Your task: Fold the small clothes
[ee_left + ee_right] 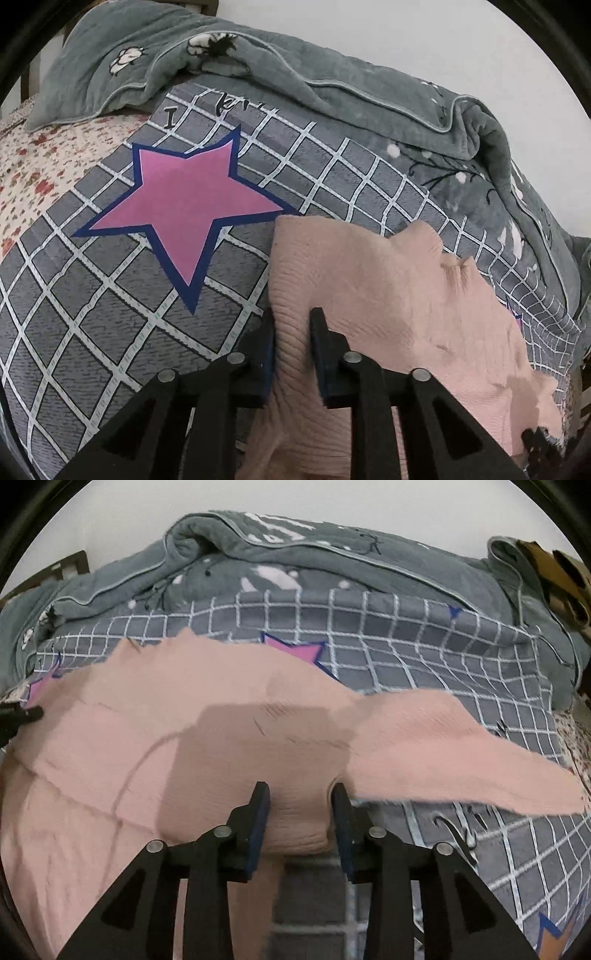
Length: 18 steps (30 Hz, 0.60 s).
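Holding the pink knitted garment (229,716) at two edges, you are mid-fold: your left gripper (291,317) is clamped on a ribbed edge at 6 o'clock in its view, and your right gripper (299,794) pinches a bunched fold of the same cloth low in its own view. The garment lies spread over the grey checked bedsheet (110,302), with one sleeve (461,753) trailing toward 3 o'clock and the pink star print (184,206) bare at 10 o'clock. Next, I judge, you carry both edges together toward 12 o'clock, keeping them level so the layers land squarely without dragging the sleeve.
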Available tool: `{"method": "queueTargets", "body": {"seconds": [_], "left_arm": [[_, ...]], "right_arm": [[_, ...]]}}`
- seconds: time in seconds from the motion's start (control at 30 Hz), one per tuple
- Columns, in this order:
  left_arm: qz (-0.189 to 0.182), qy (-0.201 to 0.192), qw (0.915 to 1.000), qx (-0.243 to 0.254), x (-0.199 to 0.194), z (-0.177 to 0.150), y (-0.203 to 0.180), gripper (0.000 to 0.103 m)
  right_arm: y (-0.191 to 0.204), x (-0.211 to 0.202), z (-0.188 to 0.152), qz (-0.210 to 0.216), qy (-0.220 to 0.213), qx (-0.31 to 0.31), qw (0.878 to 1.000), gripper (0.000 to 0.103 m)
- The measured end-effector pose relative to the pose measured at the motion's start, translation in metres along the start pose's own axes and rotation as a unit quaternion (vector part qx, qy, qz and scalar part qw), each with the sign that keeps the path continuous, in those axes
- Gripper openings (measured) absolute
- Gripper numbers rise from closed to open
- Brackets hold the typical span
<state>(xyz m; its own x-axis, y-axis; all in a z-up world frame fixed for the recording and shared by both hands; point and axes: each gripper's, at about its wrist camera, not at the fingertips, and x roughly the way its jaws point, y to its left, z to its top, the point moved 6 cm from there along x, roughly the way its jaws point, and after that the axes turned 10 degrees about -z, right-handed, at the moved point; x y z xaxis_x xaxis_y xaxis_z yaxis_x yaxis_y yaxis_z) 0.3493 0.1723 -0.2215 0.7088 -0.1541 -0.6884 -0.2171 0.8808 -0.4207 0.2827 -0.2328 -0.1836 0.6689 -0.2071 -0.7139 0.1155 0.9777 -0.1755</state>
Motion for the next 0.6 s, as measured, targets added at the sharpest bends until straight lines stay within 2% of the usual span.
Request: {"method": "queueTargets", "body": {"seconds": [0.13, 0.27, 0.37, 0.47, 0.6], "left_arm": [[-0.005, 0.002, 0.9999, -0.011, 0.002, -0.002, 0.002, 0.021], [0.01, -0.004, 0.9999, 0.009, 0.002, -0.001, -0.001, 0.021], [0.029, -0.02, 0.9987, 0.036, -0.001, 0.0, -0.007, 0.018], [0.031, -0.036, 0.9982, 0.037, -0.005, 0.002, -0.008, 0.017], [0.035, -0.036, 0.998, 0.038, -0.004, 0.002, -0.008, 0.017]], "right_arm": [[-0.021, -0.007, -0.007, -0.005, -0.007, 0.011, 1.0, 0.041], [-0.054, -0.014, -0.01, -0.025, -0.013, 0.035, 0.999, 0.044], [-0.087, -0.018, -0.015, -0.042, -0.018, 0.06, 0.997, 0.049], [-0.121, -0.02, -0.021, -0.062, -0.022, 0.084, 0.994, 0.053], [-0.167, -0.013, -0.031, -0.074, -0.012, 0.131, 0.989, 0.056]]}}
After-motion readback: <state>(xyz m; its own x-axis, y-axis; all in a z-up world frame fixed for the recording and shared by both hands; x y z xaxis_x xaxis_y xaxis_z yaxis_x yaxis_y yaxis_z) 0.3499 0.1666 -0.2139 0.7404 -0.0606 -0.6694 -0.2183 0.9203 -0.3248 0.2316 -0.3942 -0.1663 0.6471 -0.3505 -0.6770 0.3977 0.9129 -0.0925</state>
